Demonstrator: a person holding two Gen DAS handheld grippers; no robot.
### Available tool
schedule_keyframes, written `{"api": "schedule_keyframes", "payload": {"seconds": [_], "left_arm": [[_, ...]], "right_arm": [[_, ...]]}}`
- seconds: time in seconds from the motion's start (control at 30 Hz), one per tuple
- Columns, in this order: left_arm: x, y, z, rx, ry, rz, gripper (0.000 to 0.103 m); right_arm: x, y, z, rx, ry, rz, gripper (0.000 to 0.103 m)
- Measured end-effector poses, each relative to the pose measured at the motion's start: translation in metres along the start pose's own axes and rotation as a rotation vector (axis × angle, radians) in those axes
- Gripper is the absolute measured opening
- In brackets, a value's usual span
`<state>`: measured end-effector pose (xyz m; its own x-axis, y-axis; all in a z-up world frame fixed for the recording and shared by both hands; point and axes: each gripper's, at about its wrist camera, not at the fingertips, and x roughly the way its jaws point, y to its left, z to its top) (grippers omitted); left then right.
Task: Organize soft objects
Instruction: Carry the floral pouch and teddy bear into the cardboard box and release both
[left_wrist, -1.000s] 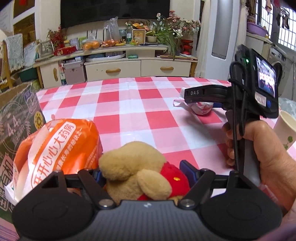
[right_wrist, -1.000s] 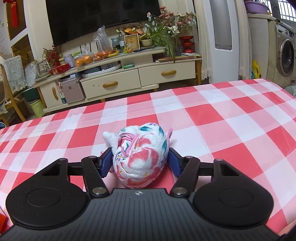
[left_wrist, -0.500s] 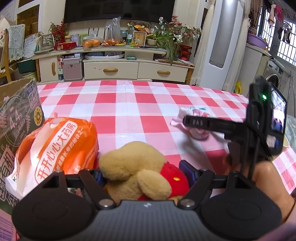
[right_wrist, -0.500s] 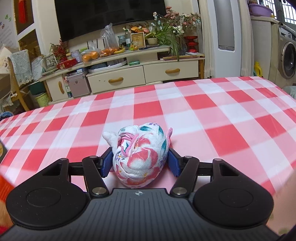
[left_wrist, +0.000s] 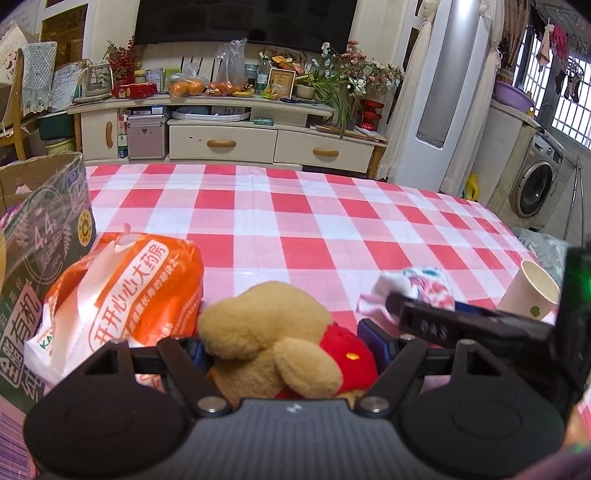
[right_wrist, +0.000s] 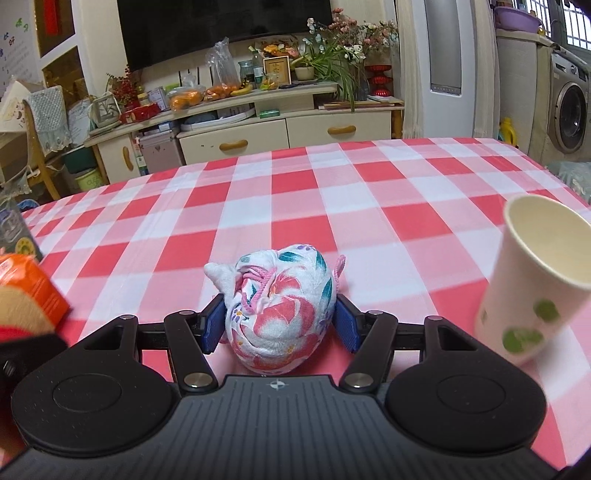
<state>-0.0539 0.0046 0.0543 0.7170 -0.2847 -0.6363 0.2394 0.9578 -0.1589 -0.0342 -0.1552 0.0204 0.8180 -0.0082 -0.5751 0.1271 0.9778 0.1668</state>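
My left gripper (left_wrist: 286, 347) is shut on a tan plush bear in a red shirt (left_wrist: 273, 339), held low over the red-and-white checked table (left_wrist: 295, 221). My right gripper (right_wrist: 280, 325) is shut on a floral drawstring pouch (right_wrist: 280, 314), white with pink and teal print. The pouch (left_wrist: 424, 286) and the right gripper's finger also show at the right of the left wrist view. The bear's edge (right_wrist: 18, 306) shows at the far left of the right wrist view.
An orange-and-white plastic bag (left_wrist: 118, 291) lies left of the bear, against a cardboard box (left_wrist: 40, 236). A paper cup with green dots (right_wrist: 532, 284) stands right of the pouch; it also shows in the left wrist view (left_wrist: 532, 291). A TV cabinet stands beyond the table.
The right gripper has drawn back toward the near right with the pouch, so the paper cup now stands close beside it. The left gripper still holds the bear and its view has swung.
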Motion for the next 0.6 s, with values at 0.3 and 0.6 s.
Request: {"api": "schedule_keyframes", "payload": {"seconds": [0.3,0.6], "left_arm": [[-0.012,0.005,-0.003,-0.013,-0.001,-0.026,0.077],[-0.030,0.009,0.002,-0.005,-0.025,-0.039,0.077]], "right_arm": [[-0.031,0.016,-0.013,-0.017,-0.006,0.009,0.075],[-0.064,0.033,-0.020,-0.050,-0.021,0.007,0.075]]}}
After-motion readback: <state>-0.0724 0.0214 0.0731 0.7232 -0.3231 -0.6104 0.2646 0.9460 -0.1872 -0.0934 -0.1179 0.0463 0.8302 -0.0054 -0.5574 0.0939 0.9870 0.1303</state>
